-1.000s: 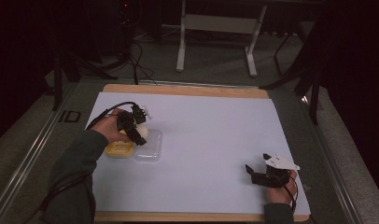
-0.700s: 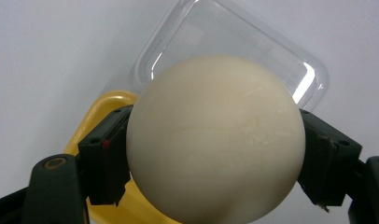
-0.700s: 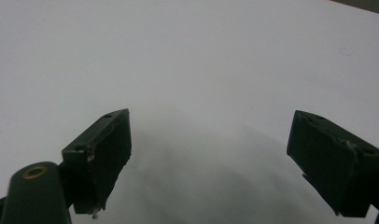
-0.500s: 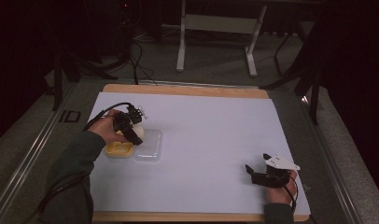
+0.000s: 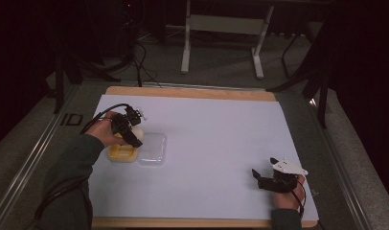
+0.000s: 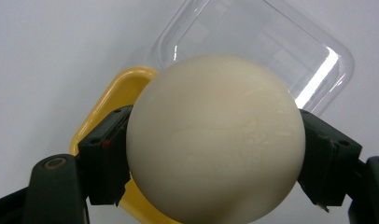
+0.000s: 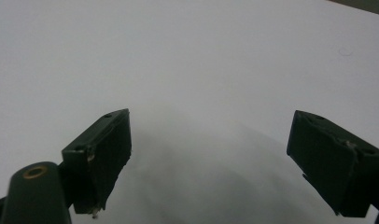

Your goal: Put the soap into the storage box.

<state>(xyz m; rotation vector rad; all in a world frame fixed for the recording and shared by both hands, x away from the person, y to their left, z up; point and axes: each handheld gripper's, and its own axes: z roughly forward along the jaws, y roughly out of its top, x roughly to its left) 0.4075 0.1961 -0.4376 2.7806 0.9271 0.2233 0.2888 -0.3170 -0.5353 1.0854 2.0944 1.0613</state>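
The cream ball (image 6: 214,140) is clamped between the two jaws of the left gripper (image 5: 130,130), approx. at its widest girth, one pad (image 6: 106,156) on each flank, so it is pinched across the middle and prob. can't roll out. In the left gripper view the ball bulges well fwd of the pads and toward the camera; only its sides are touched. It is held above the yellow tray (image 6: 114,105), not resting in it as far as can be judged; whether a gap is left underneath can't be told.

Just beside the tray, touching or nearly so, a clear lid (image 6: 267,51) is laid flat, on the side nearer the table's middle. It is likely parked there so the tray stays open for the ball, w/ the lid close by for closing after. In the high view, tray (image 5: 120,154) and lid (image 5: 153,149) are seen near the left edge of the white tabletop (image 5: 216,143), about midway btw. the far and near edges.

The right gripper (image 5: 267,179) is rested low near the near right corner, well apart from the tray, and is prob. kept out of the way as a spare. Its jaws are spread wide w/ nothing btw. them, just bare tabletop ahead in the right gripper view.
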